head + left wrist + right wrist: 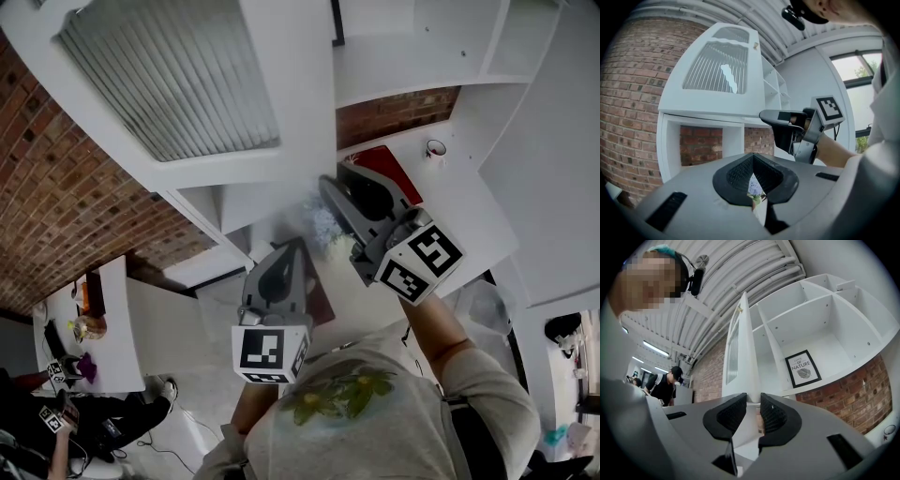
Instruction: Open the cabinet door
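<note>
The white cabinet door [169,84] with its ribbed glass pane stands swung out from the cabinet; it also fills the upper left gripper view [722,70]. In the right gripper view I see the door [740,357] edge-on, and its lower edge runs down between the jaws of my right gripper [753,401], whose pads sit against both faces. From the head view that right gripper [333,183] reaches up under the door's free edge. My left gripper [291,246] hangs lower and nearer, apart from the door, its jaws [753,157] shut on nothing.
Open white shelves [820,319] hold a framed print [803,369]. On the counter stand a cup [436,148], a red item [389,169] and a bunch of pale flowers [323,225]. Brick wall lies behind. A person [665,385] stands far left; others sit at bottom left [56,412].
</note>
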Tool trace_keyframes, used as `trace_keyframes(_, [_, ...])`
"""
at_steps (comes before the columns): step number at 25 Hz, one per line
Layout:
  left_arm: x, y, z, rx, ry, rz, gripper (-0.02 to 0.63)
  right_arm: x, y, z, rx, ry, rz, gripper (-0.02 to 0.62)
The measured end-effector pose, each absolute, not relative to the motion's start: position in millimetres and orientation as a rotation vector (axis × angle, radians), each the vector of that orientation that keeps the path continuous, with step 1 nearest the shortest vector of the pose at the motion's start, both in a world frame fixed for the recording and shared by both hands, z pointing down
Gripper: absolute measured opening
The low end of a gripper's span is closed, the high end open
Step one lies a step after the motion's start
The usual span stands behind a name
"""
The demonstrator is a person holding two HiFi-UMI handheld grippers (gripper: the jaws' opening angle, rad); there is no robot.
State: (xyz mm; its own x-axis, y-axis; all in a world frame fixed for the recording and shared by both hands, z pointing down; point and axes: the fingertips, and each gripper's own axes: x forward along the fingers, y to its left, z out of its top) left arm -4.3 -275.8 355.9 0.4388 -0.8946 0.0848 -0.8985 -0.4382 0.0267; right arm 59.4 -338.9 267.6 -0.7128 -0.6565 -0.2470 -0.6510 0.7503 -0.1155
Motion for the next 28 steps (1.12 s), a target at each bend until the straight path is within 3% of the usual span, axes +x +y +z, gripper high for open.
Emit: trace_keyframes(28, [-16,-233,344,2.655,-1.579,0.069,0.009,50,-293,267,-1.108,2.677,-0.008,0.091])
